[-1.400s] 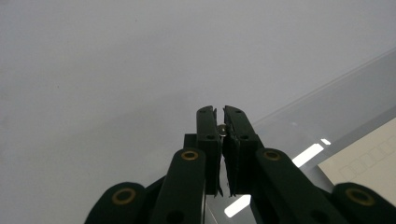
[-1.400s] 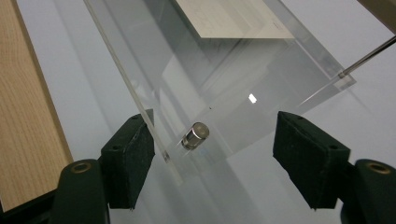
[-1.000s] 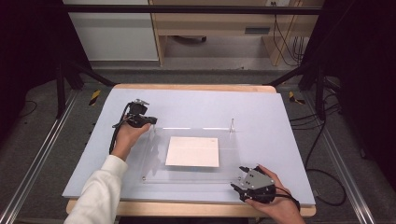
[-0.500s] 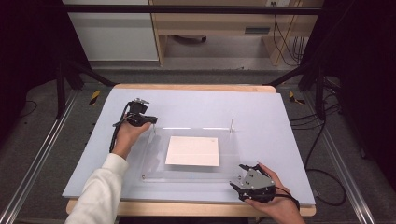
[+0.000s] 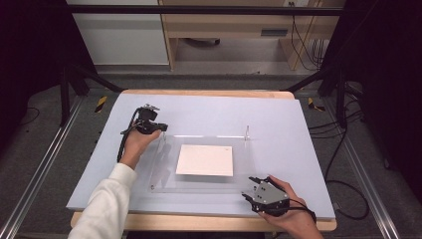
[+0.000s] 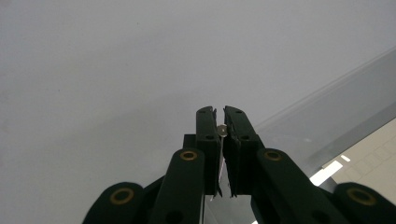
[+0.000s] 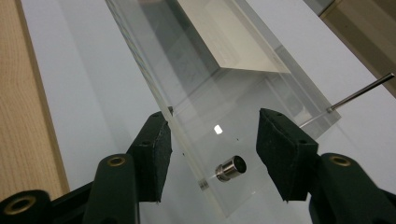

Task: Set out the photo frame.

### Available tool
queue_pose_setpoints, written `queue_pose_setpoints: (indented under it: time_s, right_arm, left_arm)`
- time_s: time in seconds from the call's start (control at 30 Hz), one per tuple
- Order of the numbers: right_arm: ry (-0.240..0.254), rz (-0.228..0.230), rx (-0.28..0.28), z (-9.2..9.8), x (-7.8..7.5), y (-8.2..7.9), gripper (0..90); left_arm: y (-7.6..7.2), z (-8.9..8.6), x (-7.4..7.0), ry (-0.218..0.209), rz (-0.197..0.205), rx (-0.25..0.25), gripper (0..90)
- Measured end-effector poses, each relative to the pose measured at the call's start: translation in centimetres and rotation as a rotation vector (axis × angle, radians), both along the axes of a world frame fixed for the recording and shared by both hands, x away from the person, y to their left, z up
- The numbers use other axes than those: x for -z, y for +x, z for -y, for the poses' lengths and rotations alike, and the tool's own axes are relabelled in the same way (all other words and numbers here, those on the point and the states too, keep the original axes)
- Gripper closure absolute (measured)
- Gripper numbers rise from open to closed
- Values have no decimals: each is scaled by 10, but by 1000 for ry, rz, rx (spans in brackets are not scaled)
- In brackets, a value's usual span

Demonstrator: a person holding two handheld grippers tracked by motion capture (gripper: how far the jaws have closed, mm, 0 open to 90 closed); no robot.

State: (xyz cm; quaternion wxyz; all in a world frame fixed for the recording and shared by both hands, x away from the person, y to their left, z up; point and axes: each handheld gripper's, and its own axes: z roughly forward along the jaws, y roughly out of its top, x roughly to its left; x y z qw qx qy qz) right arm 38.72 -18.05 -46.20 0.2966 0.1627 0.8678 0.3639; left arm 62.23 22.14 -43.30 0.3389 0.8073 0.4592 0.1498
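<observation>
we see a clear acrylic plate point(image 5: 199, 162) lying flat at the middle of the pale blue-grey table mat point(image 5: 278, 114), with a white rectangular sheet point(image 5: 205, 160) at its centre. our left gripper point(image 6: 220, 122) has its jaws pressed together on a thin metal pin point(image 6: 222, 129) at the plate's far left corner. our right gripper point(image 7: 212, 140) is spread wide around a small silver cylindrical standoff point(image 7: 230, 167) at the near right corner. another thin metal rod point(image 5: 247, 132) stands upright at the far right corner.
</observation>
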Motion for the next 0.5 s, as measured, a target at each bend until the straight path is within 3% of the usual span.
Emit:
queue_pose_setpoints:
  time_s: [0.3, 0.5]
  right_arm:
    - [6, 6, -11, -1, -5, 1, 484]
    - [14, 13, -9, -1, -8, 1, 497]
  left_arm:
    - [-9, -4, -14, -26, 109, -1, 735]
    - [-30, -5, -34, -26, 181, 36, 691]
